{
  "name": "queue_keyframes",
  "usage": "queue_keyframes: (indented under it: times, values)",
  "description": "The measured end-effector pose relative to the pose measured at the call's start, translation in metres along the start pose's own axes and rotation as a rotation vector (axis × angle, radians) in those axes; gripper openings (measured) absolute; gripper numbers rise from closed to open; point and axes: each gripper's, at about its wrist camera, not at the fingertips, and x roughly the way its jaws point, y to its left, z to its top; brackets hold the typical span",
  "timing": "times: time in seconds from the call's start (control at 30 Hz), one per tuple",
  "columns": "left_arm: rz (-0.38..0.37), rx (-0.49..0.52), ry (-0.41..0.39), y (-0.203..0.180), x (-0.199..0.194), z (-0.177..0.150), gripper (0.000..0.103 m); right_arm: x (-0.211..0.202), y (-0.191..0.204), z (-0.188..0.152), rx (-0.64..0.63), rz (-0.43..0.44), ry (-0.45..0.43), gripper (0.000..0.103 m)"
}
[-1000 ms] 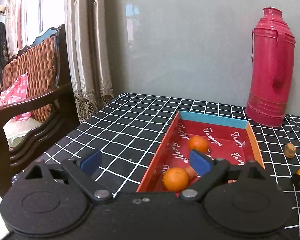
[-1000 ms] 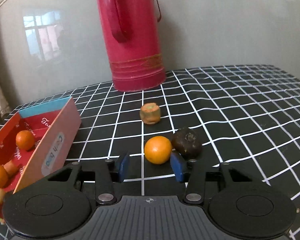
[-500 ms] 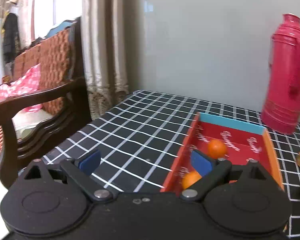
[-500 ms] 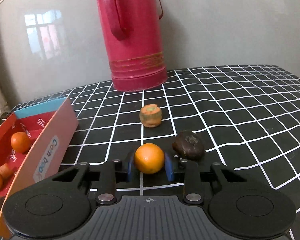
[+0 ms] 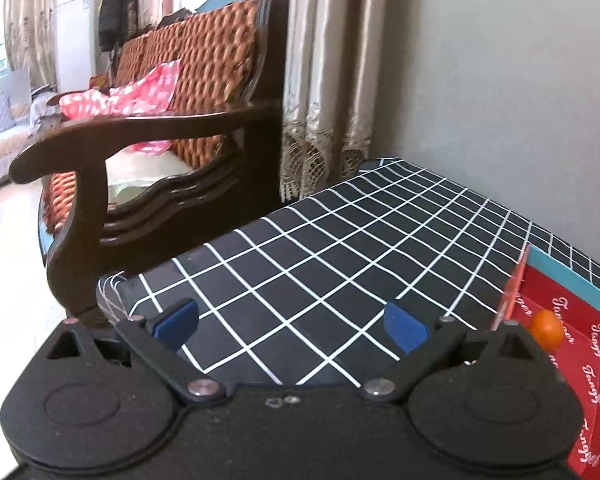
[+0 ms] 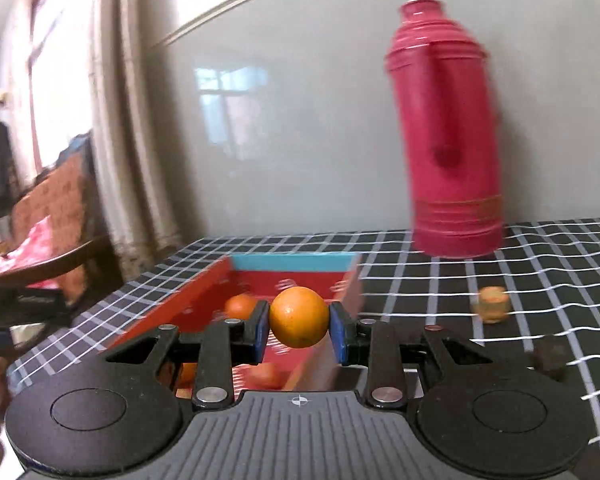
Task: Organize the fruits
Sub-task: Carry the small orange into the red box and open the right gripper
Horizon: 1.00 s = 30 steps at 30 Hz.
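My right gripper is shut on an orange and holds it in the air over the near right side of the red box. Several oranges lie inside the box. My left gripper is open and empty above the checked tablecloth, left of the red box, where one orange shows. A cut orange-brown fruit piece and a dark brown fruit lie on the cloth to the right of the box.
A tall red thermos stands at the back by the wall. A dark wooden chair with a checked cloth stands past the table's left edge. Curtains hang at the back left.
My right gripper closed on the orange, lifted it off the cloth and swung left over the box. My left gripper swung left, away from the box.
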Motion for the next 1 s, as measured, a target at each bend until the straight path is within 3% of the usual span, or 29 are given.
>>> queue_keyframes:
  times: [0.23,0.47,0.53,0.57,0.6,0.77,1.0]
  values:
    - [-0.01,0.008,0.009,-0.001,0.0,-0.002,0.093,0.005,0.03,-0.006,-0.051,0.093,0.043,0.032]
    - [-0.009,0.022,0.0,-0.004,-0.001,-0.002,0.093,0.026,0.042,-0.016,-0.097,0.086,0.111,0.033]
    - [-0.012,0.022,0.002,-0.005,-0.001,-0.002,0.093,0.023,0.039,-0.014,-0.081,0.072,0.094,0.052]
    - [-0.013,0.023,0.004,-0.006,-0.001,-0.002,0.093,0.018,0.036,-0.013,-0.069,0.059,0.069,0.077]
    - [-0.014,0.026,0.004,-0.007,-0.001,-0.002,0.093,0.012,0.032,-0.011,-0.055,0.04,0.038,0.095]
    - [-0.025,0.042,-0.004,-0.015,-0.005,-0.004,0.093,-0.013,0.016,-0.001,-0.034,-0.067,-0.085,0.096]
    - [-0.064,0.103,-0.043,-0.039,-0.018,-0.011,0.093,-0.043,-0.014,0.008,-0.011,-0.264,-0.158,0.103]
